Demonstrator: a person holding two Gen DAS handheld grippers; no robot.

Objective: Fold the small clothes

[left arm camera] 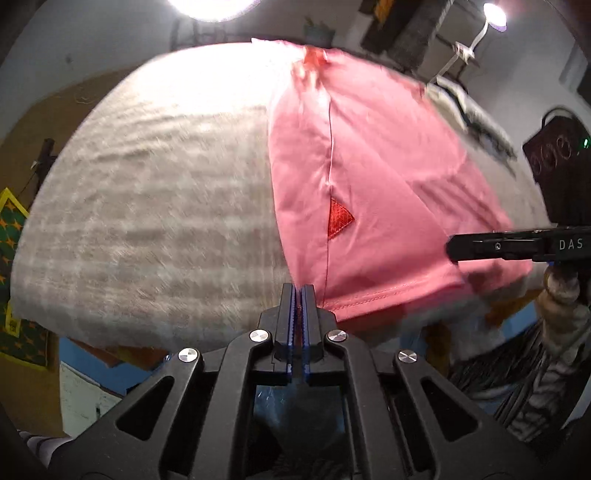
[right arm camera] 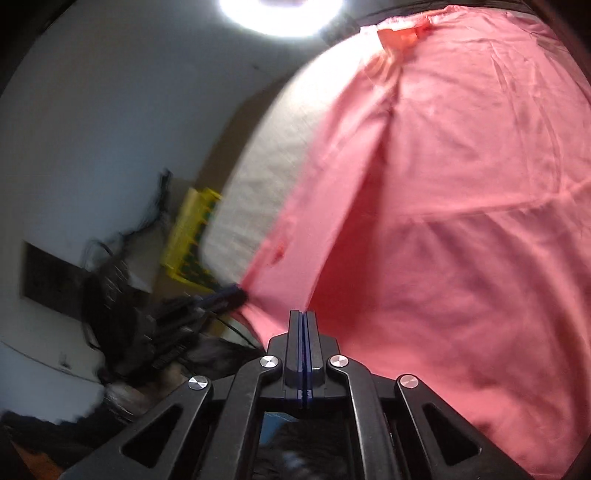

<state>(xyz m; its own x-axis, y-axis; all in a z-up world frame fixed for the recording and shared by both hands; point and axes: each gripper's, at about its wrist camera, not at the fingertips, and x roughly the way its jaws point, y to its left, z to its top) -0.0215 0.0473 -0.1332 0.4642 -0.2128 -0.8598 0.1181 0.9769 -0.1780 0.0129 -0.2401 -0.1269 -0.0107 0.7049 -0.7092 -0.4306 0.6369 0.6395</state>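
A pink garment (left arm camera: 376, 177) with a red triangle patch (left arm camera: 339, 218) lies spread on a beige cloth-covered table (left arm camera: 147, 206). My left gripper (left arm camera: 299, 288) is shut at the garment's near left corner, with pink cloth pinched between its blue pads. My right gripper (left arm camera: 451, 248) comes in from the right and sits on the near right part of the hem. In the right wrist view the garment (right arm camera: 461, 221) fills the frame. There the right gripper (right arm camera: 303, 314) is shut on the near edge, and the left gripper (right arm camera: 238, 293) bites the corner to its left.
A dark bag (left arm camera: 557, 162) stands past the table's right side. A yellow-and-green patterned mat (left arm camera: 11, 236) lies on the floor to the left. Bright lamps (left arm camera: 210, 5) glare overhead. A striped sleeve (left arm camera: 524, 373) shows at the lower right. Blue and orange cloth hangs below the table's near edge.
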